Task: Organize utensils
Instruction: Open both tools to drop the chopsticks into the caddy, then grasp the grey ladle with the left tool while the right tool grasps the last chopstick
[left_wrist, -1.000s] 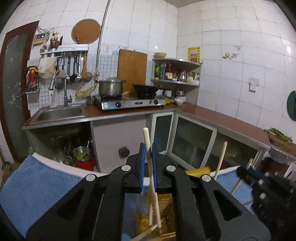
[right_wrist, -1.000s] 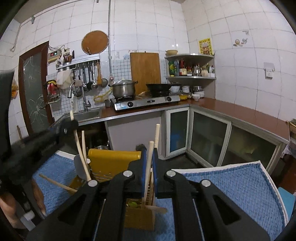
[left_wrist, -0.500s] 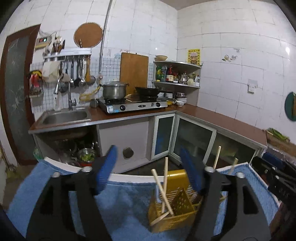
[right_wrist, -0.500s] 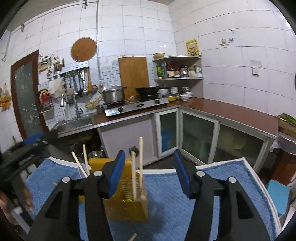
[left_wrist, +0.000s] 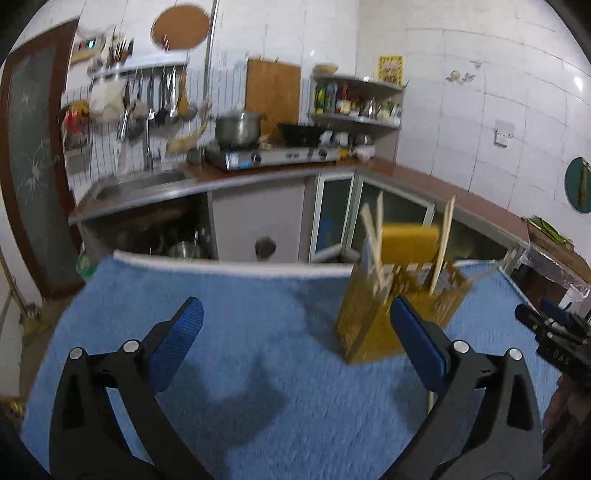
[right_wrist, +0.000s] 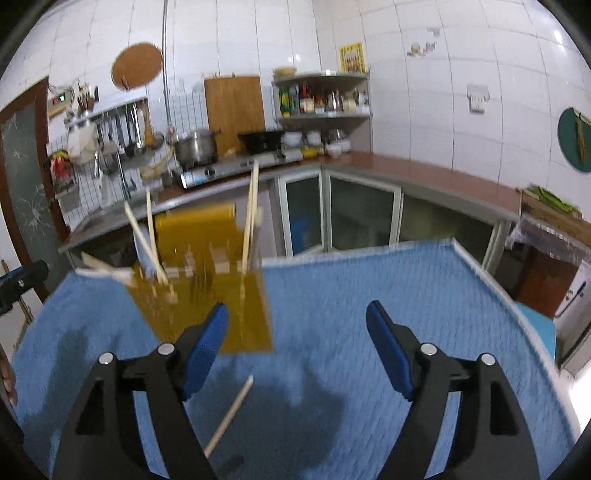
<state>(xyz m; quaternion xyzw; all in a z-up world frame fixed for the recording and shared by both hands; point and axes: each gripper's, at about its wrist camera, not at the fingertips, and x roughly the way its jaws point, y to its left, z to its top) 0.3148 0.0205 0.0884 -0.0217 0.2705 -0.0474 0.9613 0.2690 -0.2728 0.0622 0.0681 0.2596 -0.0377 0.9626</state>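
Grippers both stand released and empty above a blue towel: the left gripper has its jaws spread wide over bare cloth, and the right gripper is spread likewise. A yellow utensil holder sits upright on the towel, ahead and to the right of the left gripper and ahead and to the left of the right one; several wooden chopsticks stand in it, leaning at differing angles. One loose chopstick lies flat on the towel just in front of the holder, below the right gripper's left finger. Both views are motion-blurred, so the exact count in the holder cannot be told. Judgement: the work is between placements, with most utensils already stowed and this stray remaining. The next move calls for lowering a gripper onto the loose chopstick, closing across its shaft, lifting and up-ending it, then dropping it into a free compartment without tipping the holder.
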